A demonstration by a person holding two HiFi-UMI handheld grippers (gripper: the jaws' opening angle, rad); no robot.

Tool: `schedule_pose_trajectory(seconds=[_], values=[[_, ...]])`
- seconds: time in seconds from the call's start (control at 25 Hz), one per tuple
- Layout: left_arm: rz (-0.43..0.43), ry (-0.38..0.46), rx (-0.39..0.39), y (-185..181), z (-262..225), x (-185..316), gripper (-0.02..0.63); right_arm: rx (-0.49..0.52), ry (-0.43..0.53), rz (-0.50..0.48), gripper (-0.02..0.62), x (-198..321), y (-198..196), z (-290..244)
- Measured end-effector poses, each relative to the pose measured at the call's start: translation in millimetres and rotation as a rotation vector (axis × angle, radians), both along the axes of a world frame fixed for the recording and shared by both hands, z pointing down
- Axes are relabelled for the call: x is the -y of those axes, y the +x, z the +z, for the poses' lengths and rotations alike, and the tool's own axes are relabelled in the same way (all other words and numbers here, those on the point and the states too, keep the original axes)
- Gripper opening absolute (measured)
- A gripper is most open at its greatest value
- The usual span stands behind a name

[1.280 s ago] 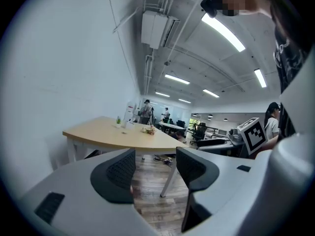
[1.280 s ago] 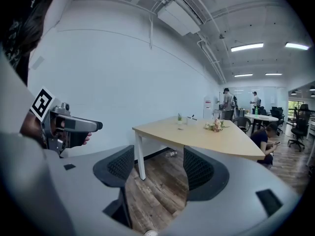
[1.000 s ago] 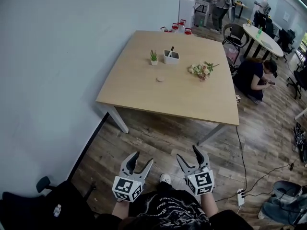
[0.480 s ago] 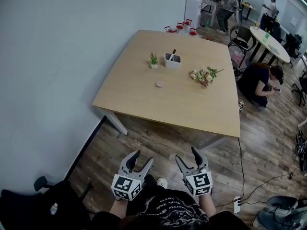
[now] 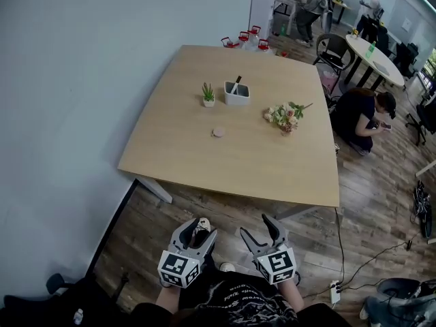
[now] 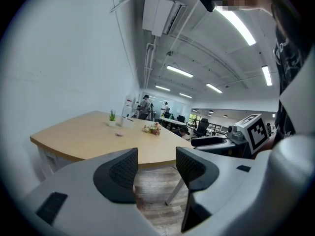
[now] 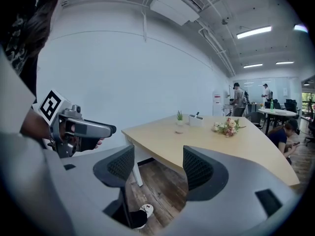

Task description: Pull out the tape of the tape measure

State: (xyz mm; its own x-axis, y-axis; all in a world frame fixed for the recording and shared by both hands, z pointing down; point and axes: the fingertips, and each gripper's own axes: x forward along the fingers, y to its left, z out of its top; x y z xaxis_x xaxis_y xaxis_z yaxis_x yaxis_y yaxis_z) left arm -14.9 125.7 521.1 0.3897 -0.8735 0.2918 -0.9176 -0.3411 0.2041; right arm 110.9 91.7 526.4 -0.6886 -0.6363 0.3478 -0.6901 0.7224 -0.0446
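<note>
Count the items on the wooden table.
4. Potted plant at the far side, white holder beside it on its right, flower bunch further right, small round object nearer the middle. Nothing seems hidden.

— What's this room like?
— An open office. There's a plain white wall (image 5: 75, 80) on one side, a big pale wooden table (image 5: 238, 159) near it and a dark plank floor (image 5: 371, 196).
— And farther back?
— A round white table (image 5: 373, 54) with black chairs (image 5: 332, 46), and strip lights (image 6: 241, 26) along the ceiling.

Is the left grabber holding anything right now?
No, the left gripper has its jaws apart, with only the wooden floor and the table showing between them.
</note>
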Motion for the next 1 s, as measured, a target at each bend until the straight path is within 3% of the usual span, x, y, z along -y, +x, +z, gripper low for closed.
schedule_pose_trajectory(seconds=[0.48,1.0], values=[[0.071,0.019,0.021,-77,-4,165,0.249,-0.063,-0.011,0.096,0.31,135,-56,-5],[0.179,-0.033,0.057,-126,16,257,0.249,-0.116,-0.046,0.176,0.31,214,-108,6]])
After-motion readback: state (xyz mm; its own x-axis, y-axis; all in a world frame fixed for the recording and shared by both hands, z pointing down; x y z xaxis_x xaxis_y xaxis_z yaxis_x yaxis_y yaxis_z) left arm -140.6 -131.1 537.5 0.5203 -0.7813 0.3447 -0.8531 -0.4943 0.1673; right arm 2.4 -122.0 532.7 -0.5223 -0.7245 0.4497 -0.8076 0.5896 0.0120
